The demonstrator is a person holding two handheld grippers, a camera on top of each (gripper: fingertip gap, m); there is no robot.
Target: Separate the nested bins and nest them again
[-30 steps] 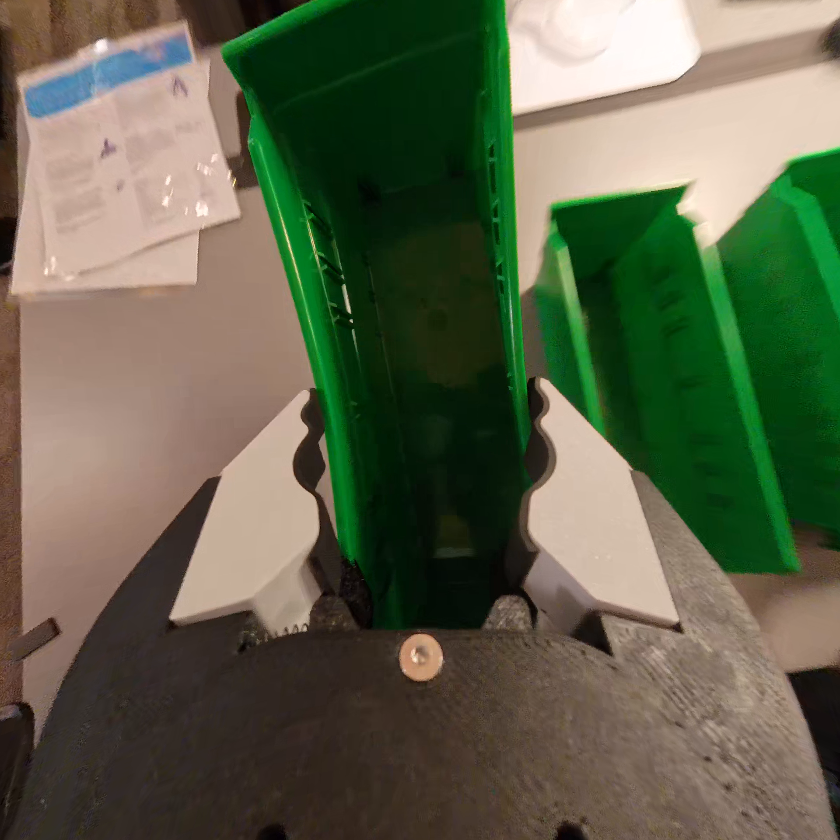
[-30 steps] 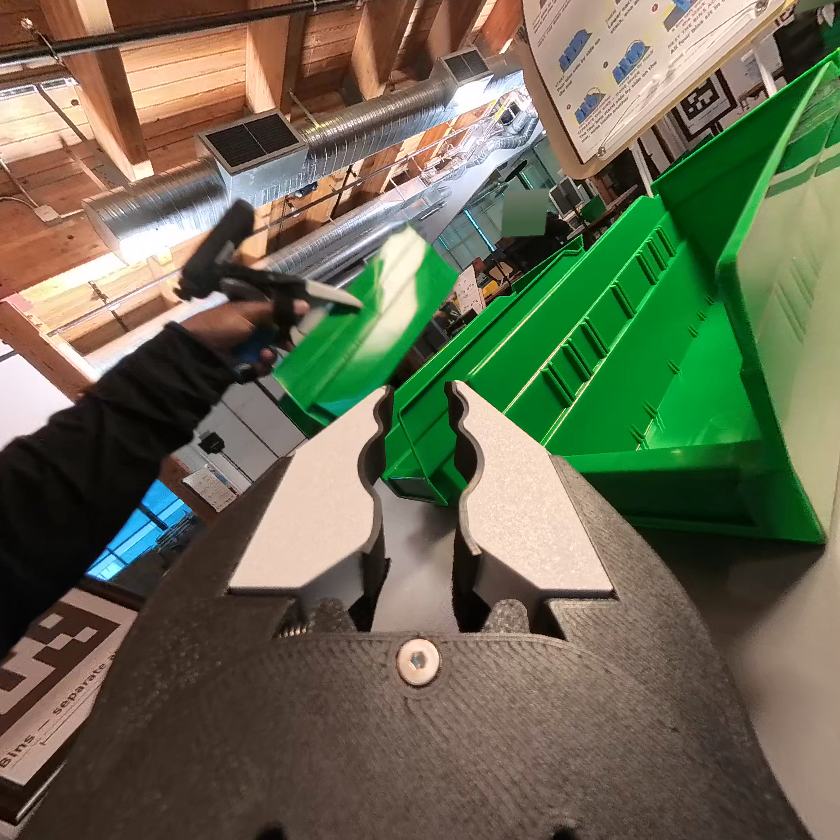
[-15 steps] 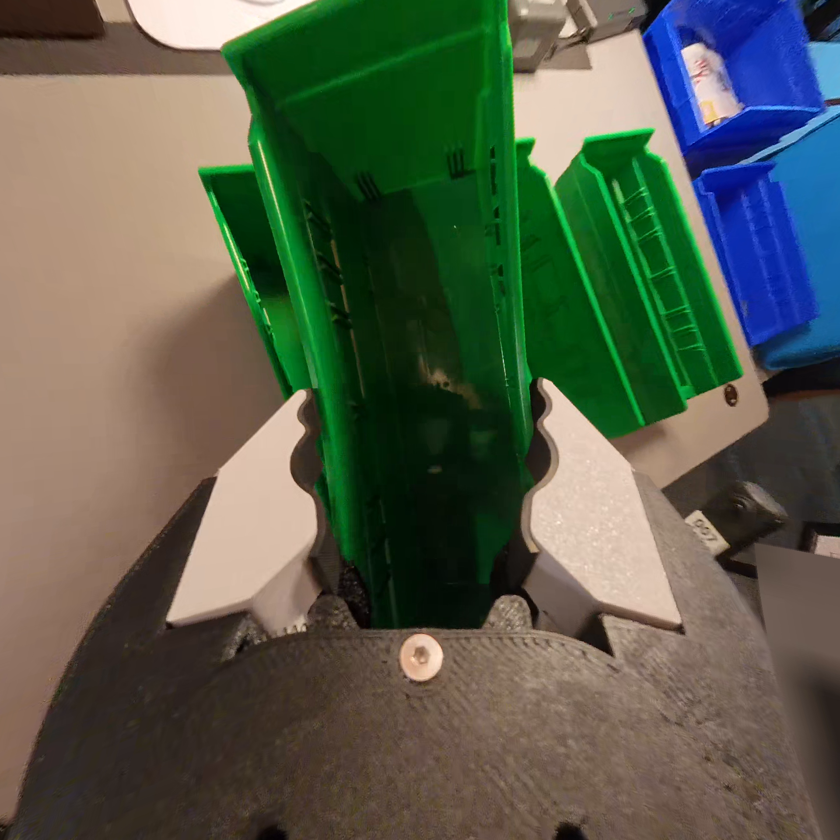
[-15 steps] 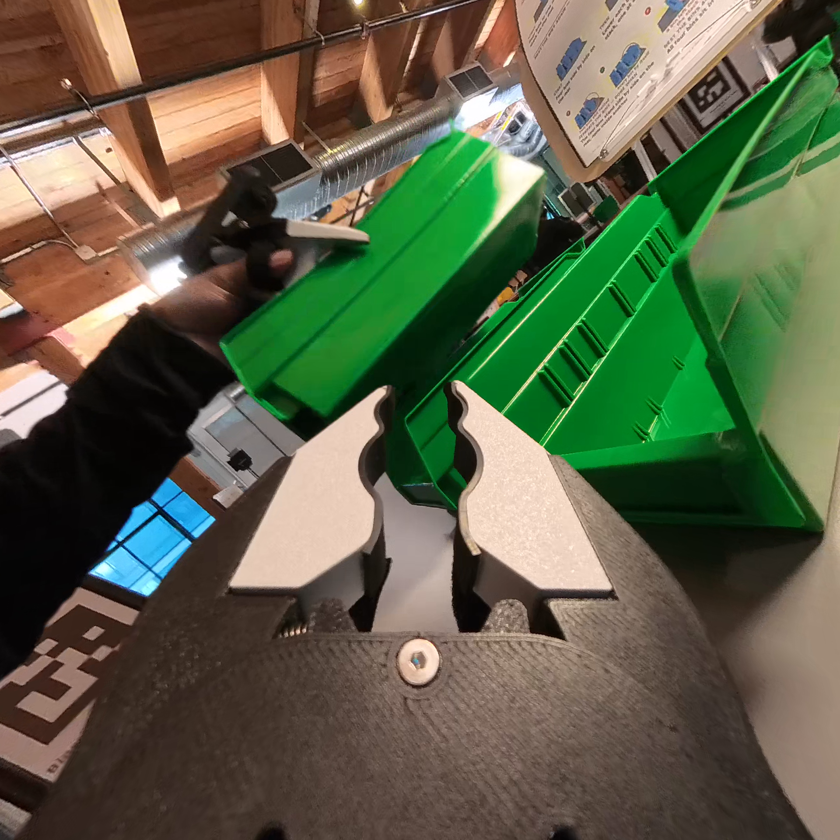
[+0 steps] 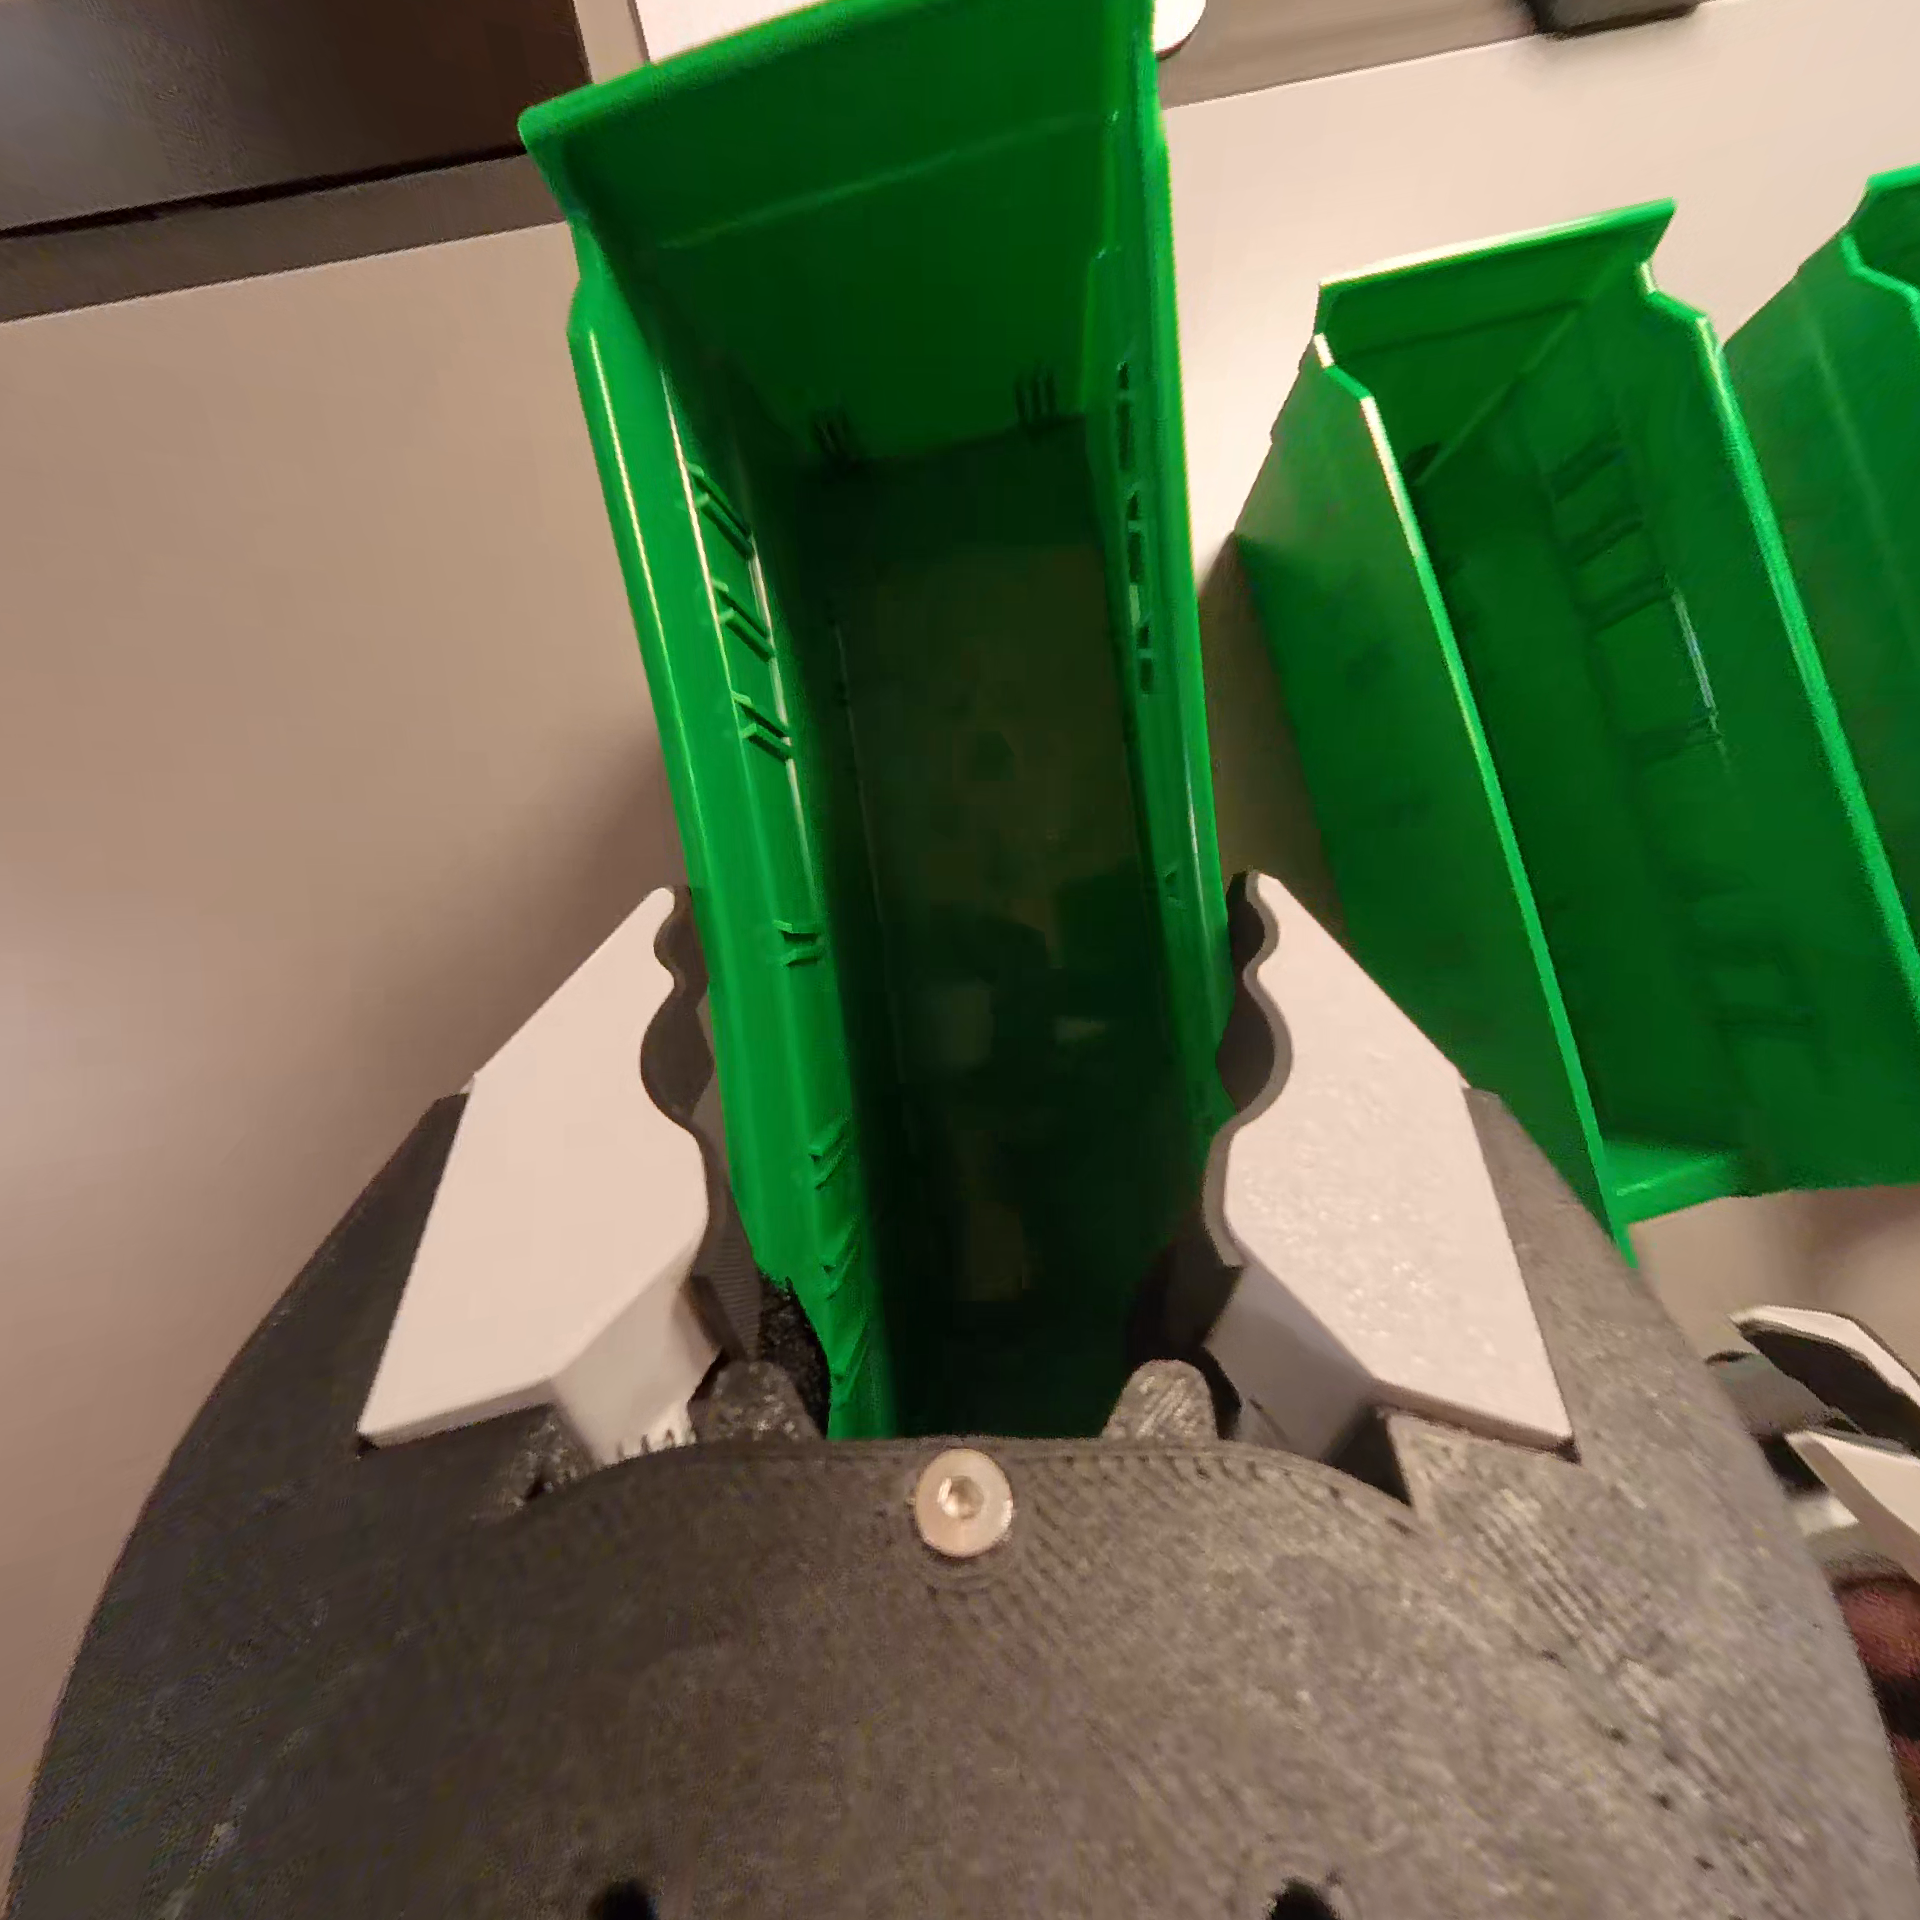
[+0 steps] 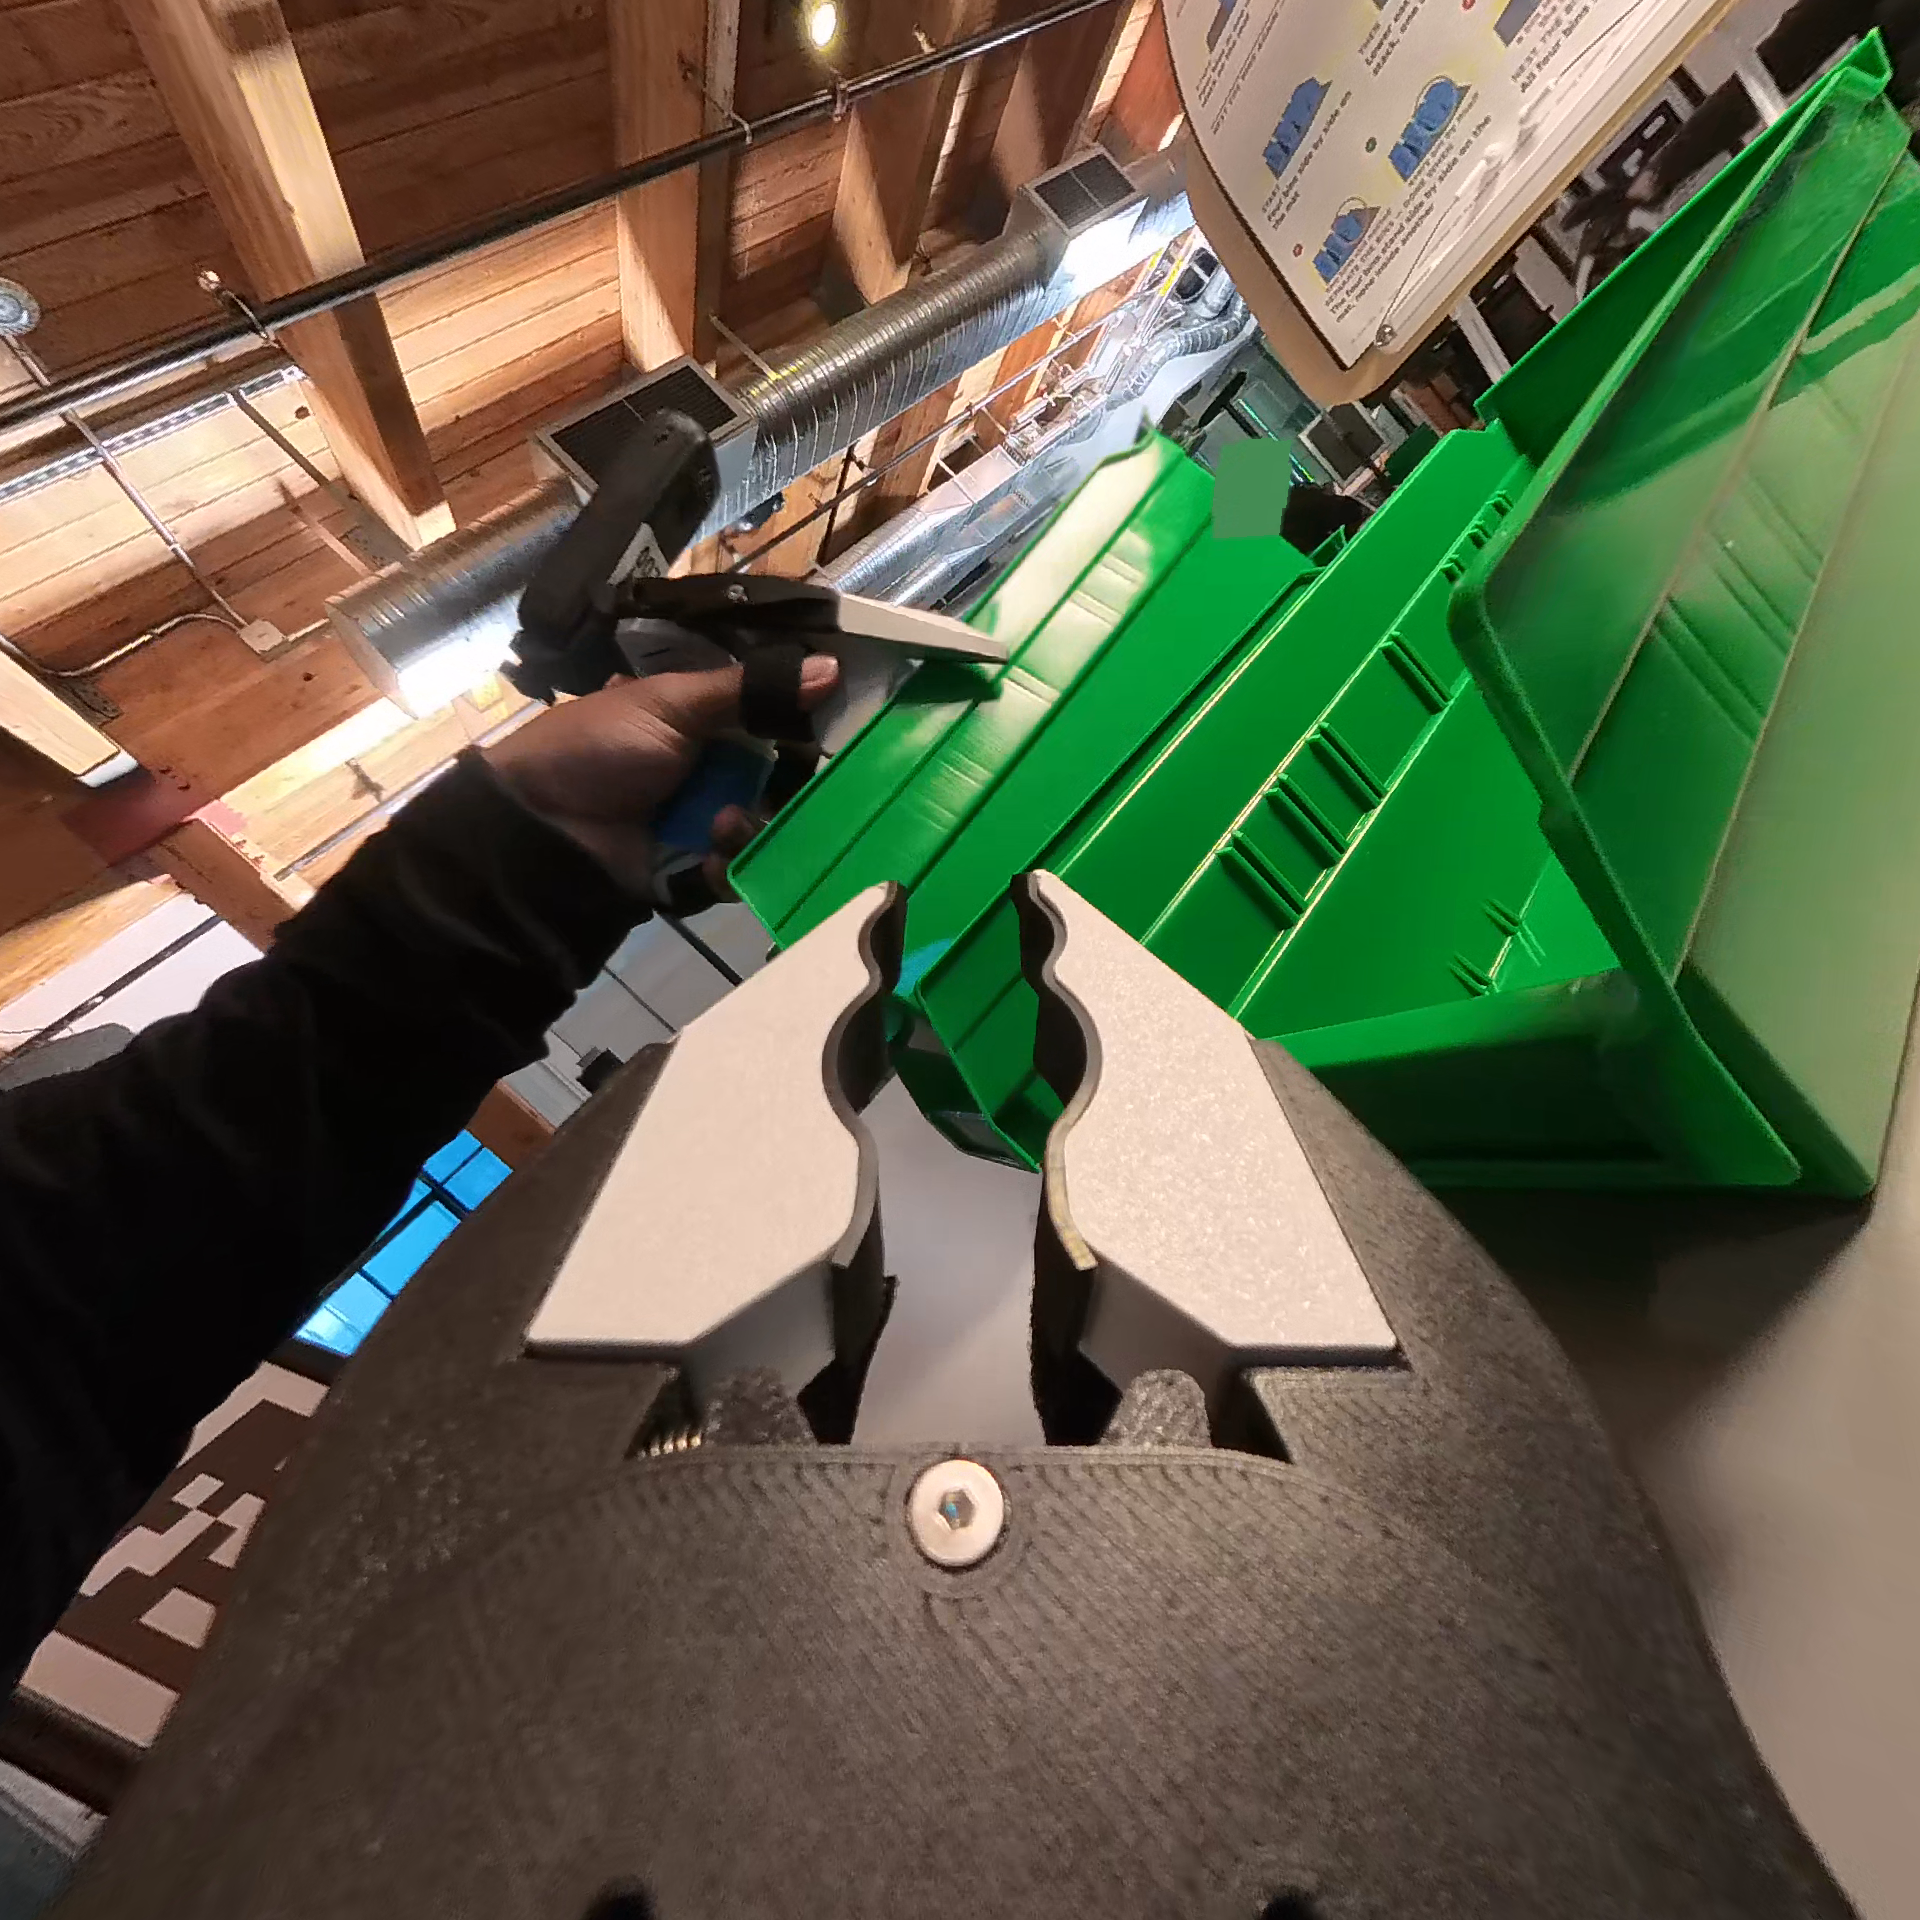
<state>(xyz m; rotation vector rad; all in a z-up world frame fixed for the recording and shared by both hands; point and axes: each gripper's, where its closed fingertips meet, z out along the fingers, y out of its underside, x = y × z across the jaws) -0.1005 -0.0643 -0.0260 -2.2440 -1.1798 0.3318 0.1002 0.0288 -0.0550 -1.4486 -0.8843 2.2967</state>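
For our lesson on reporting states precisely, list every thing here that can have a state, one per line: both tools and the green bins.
Left tool: fingers wide apart, with a green bin between them; whether they press on it is unclear.
Carried green bin: empty, tilted, nested in nothing.
Right tool: fingers slightly apart, table showing between them.
Second green bin: on the table, open side up, empty.
Third green bin: beside it, mostly cut off.

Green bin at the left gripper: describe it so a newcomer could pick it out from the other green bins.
Start at the grey table, where green bins lie side by side. The neighbouring bin rests on the table to the right. The wanted green bin is the one between the left gripper fingers, its open inside facing the camera.
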